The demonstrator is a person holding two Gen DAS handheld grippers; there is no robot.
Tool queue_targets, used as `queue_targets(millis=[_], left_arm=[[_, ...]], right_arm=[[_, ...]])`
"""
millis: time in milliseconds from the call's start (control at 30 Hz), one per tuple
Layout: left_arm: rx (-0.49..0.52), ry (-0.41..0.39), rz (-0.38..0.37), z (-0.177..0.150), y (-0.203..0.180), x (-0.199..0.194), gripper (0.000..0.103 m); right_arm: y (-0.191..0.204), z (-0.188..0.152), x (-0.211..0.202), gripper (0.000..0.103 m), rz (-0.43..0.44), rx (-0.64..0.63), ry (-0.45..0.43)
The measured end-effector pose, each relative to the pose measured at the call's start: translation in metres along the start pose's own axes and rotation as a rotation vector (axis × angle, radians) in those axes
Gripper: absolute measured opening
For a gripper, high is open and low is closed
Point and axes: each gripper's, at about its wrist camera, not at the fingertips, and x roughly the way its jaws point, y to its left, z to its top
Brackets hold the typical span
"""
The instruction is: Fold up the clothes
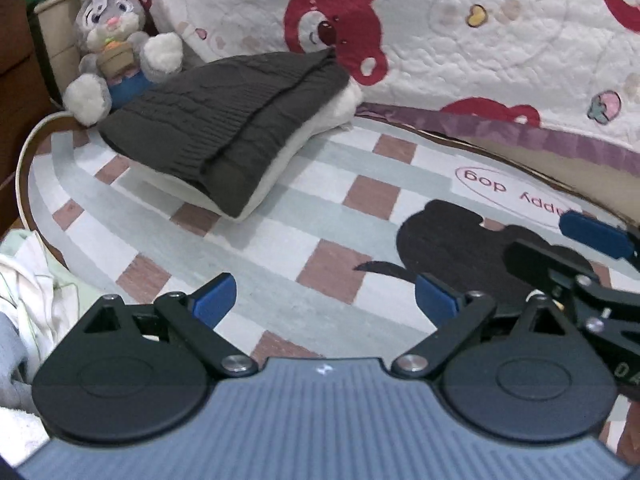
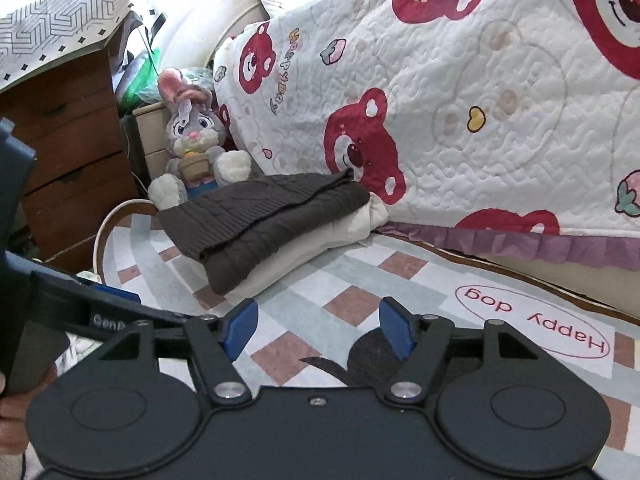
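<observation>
Both claws were spread wide with nothing between the pads. My left claw (image 1: 325,300) hung over the rug (image 1: 280,216), its blue pads smooth and flat on black linkages. My right claw (image 2: 318,328) was released the same way, over the dark dog print (image 2: 368,356) woven into the rug.

The folded clothes sat stacked on the rug, well ahead of both claws and touching neither. On top was a dark grey sweater (image 1: 224,128), chunky cable-knit with ribbed edges, folded into a thick slab. Under it was a cream garment (image 1: 320,120), soft and plain, sticking out along the right and front edges.

The rug was flat and short-piled, with a check of pale green, white and brown squares and a rounded border. A plush rabbit (image 1: 116,40), fuzzy grey with white paws, sat just behind the stack. A quilted blanket (image 2: 500,92) with stitched texture and red bear prints hung down behind. A wooden drawer unit (image 2: 68,152) stood at far left. A heap of loose pale clothes (image 1: 28,280) lay off the rug's left edge.
</observation>
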Motion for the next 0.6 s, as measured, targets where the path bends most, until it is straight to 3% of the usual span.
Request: queue_targets(millis=[133, 600], left_arm=[[0.019, -0.003, 0.003, -0.001, -0.006, -0.004, 0.097], [0.072, -0.015, -0.019, -0.003, -0.011, -0.010, 0.098]], right_arm=[[-0.002, 0.000, -0.007, 0.081, -0.004, 0.028, -0.002], [-0.001, -0.003, -0.021, 0.086, -0.016, 0.043, 0.008]])
